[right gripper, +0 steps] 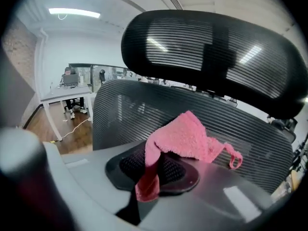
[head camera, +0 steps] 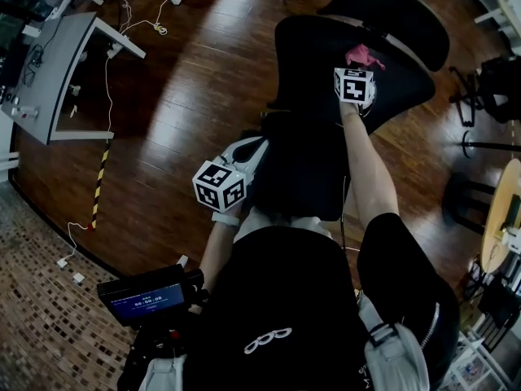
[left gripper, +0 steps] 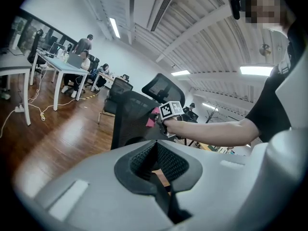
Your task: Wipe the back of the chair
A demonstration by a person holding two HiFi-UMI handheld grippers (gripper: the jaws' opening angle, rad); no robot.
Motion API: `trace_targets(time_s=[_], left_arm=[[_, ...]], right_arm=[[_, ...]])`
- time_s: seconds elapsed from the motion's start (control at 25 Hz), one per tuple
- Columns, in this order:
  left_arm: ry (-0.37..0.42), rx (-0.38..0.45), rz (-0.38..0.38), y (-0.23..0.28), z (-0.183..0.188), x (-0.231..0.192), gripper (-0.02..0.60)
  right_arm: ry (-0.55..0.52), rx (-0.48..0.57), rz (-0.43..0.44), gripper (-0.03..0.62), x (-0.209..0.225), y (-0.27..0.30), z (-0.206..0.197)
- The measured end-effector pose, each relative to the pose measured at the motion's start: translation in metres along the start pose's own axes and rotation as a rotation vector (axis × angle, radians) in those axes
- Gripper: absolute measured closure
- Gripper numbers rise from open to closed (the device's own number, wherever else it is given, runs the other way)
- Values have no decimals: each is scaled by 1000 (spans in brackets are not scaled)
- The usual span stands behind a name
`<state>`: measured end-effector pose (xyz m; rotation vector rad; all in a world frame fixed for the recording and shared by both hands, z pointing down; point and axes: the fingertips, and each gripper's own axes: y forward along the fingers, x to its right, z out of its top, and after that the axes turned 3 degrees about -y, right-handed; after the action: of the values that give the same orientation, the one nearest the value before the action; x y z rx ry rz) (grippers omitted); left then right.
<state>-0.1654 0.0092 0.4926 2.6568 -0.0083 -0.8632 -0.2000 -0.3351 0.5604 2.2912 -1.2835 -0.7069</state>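
A black mesh office chair stands in front of me, its backrest [head camera: 321, 63] below the curved headrest [head camera: 399, 15]. My right gripper [head camera: 361, 67] is up at the top of the backrest, shut on a pink cloth [head camera: 363, 54]. In the right gripper view the pink cloth [right gripper: 185, 137] bunches out of the right gripper [right gripper: 153, 171] against the mesh backrest [right gripper: 125, 114], under the headrest [right gripper: 211, 52]. My left gripper [head camera: 248, 149] hangs lower, beside the seat, apart from the chair. The left gripper [left gripper: 155, 161] is shut with nothing in it and faces the chair [left gripper: 132, 119].
A grey desk [head camera: 61, 68] with cables stands at the far left, with yellow-black floor tape [head camera: 99, 182] below it. Another chair [head camera: 488, 88] and a round table [head camera: 498, 214] are at the right. People sit at desks [left gripper: 72, 64] far off.
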Motion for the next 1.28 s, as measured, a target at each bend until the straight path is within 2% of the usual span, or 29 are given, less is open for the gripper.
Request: trace_targets(time_s=[0.48, 0.76, 0.84, 0.92, 1.04, 1.28], left_arm=[[-38, 40, 57, -42, 4, -43, 589], [-47, 33, 82, -55, 0, -50, 589], [-41, 27, 85, -56, 0, -52, 589], [-37, 23, 88, -55, 0, -52, 589], [-27, 16, 89, -53, 0, -50, 589], [-14, -17, 81, -41, -4, -37, 589]], right_arm=[[-79, 59, 255, 551, -136, 35, 45], [-128, 86, 492, 551, -221, 37, 60], [-165, 112, 589, 551, -250, 31, 64], [-205, 124, 645, 551, -269, 28, 60], [-187, 92, 614, 551, -260, 37, 45], [-101, 9, 452, 551, -189, 55, 8]])
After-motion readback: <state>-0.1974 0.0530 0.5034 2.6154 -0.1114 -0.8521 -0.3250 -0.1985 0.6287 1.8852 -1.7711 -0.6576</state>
